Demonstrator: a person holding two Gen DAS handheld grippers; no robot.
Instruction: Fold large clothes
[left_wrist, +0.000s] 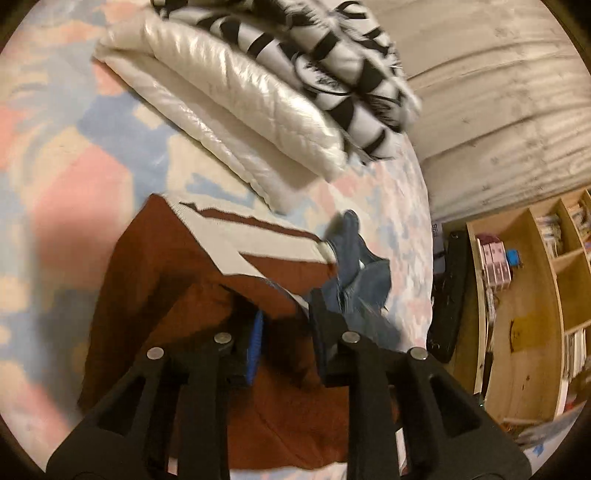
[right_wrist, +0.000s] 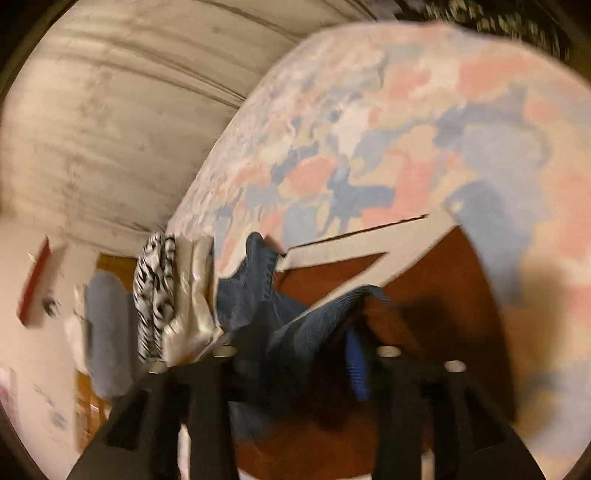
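Observation:
A rust-brown garment (left_wrist: 155, 266) with cream stripes and a dark blue knitted collar (left_wrist: 354, 266) lies partly folded on a bed with a pink, blue and cream sheet (left_wrist: 66, 155). My left gripper (left_wrist: 284, 325) hangs just above the brown cloth, its jaws apart, with cloth between them. In the right wrist view the same garment (right_wrist: 436, 280) lies under my right gripper (right_wrist: 306, 332), whose fingers stand apart around the raised blue collar (right_wrist: 321, 317). Both views are blurred, so the grip itself is unclear.
A folded shiny white quilted piece (left_wrist: 229, 110) with a black-and-white patterned cloth (left_wrist: 332, 59) on top lies at the far side of the bed; they also show in the right wrist view (right_wrist: 192, 295). A grey wall and a wooden bookshelf (left_wrist: 532, 310) stand beyond the bed edge.

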